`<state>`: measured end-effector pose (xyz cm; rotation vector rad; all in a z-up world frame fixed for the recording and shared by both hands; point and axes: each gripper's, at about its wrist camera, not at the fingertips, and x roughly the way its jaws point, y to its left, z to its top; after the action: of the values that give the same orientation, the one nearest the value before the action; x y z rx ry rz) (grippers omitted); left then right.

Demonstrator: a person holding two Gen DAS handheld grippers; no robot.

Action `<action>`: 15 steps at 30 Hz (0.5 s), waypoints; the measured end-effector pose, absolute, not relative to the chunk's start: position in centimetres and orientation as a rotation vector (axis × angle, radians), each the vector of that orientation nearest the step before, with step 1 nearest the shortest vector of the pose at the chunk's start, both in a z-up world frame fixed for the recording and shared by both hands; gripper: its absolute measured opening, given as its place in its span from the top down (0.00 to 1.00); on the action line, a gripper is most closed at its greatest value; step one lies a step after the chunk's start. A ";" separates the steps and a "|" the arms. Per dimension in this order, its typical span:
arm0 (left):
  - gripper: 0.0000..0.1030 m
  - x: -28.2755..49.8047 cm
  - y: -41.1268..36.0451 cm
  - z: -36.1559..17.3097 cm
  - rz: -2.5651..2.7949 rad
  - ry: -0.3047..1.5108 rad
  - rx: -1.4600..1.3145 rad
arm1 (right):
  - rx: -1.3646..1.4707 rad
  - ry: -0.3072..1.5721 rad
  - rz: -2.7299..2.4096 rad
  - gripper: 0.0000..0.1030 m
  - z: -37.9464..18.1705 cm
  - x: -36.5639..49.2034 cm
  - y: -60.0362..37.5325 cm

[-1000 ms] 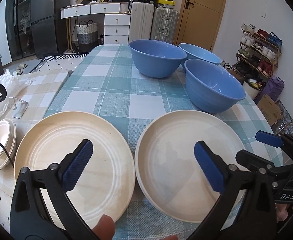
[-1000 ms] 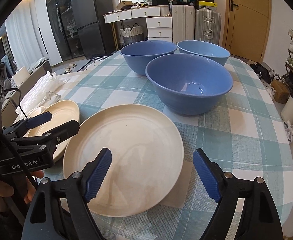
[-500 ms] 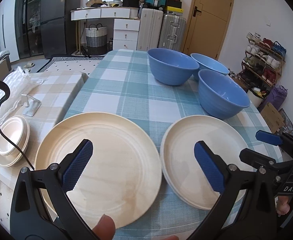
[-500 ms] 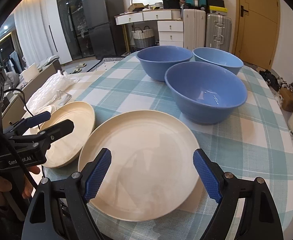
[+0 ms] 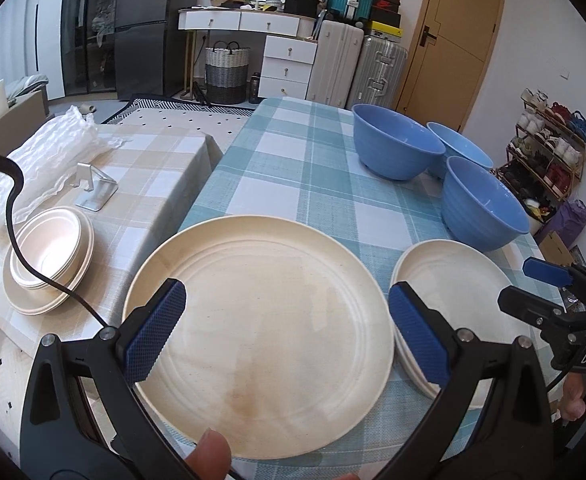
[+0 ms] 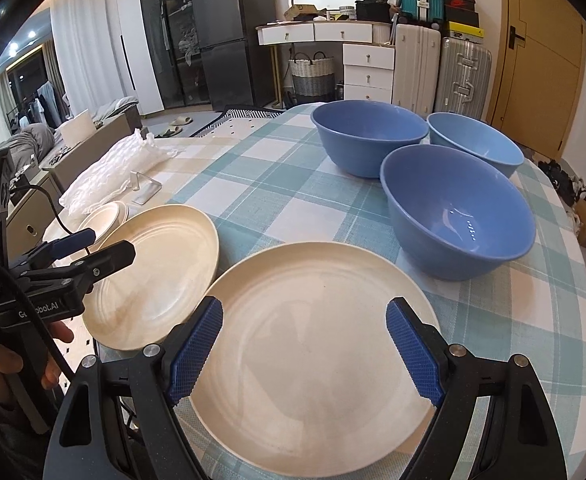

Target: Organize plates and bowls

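Note:
Two cream plates lie side by side at the near edge of the checked table. My left gripper [image 5: 285, 330] is open and empty above the left plate [image 5: 261, 320], which also shows in the right wrist view [image 6: 153, 268]. My right gripper [image 6: 307, 350] is open and empty above the right plate [image 6: 313, 360], seen in the left wrist view too [image 5: 453, 280]. Three blue bowls stand behind the plates: a near one [image 6: 457, 220], a far left one [image 6: 369, 140] and a far right one [image 6: 477, 144].
A lower side table [image 5: 133, 168] to the left holds a stack of small cream dishes [image 5: 49, 252], a metal stand [image 5: 93, 188] and crumpled plastic wrap [image 5: 49, 152]. A black cable [image 5: 21, 240] runs over that stack. Suitcases, drawers and a shoe rack stand beyond the table.
My left gripper has moved left, so the left plate now sits between its fingers. Both views have pulled back slightly from the table. Both grippers stay open.

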<state>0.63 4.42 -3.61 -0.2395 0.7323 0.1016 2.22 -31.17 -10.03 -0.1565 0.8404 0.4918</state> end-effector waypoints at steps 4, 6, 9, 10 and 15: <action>0.02 0.6 5.2 -4.0 0.116 0.739 -0.246 | -0.175 0.837 0.516 0.17 -10.0 2.4 -29.9; 0.02 0.5 5.5 -4.2 0.124 0.742 -0.252 | -0.186 0.834 0.528 0.17 -10.0 2.6 -29.2; 0.02 0.5 6.0 -4.5 0.134 0.745 -0.256 | -0.198 0.831 0.543 0.17 -9.9 2.9 -28.2; 0.02 0.4 6.3 -4.6 0.141 0.748 -0.254 | -0.202 0.833 0.550 0.17 -9.9 3.1 -27.8; 0.02 0.1 7.4 -5.1 0.161 0.756 -0.271 | -0.220 0.852 0.582 0.17 -10.3 3.9 -26.0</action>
<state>0.14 7.42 -5.10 -0.2707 0.7563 0.1614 3.93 -25.95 -10.35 -0.2203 0.8520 0.5820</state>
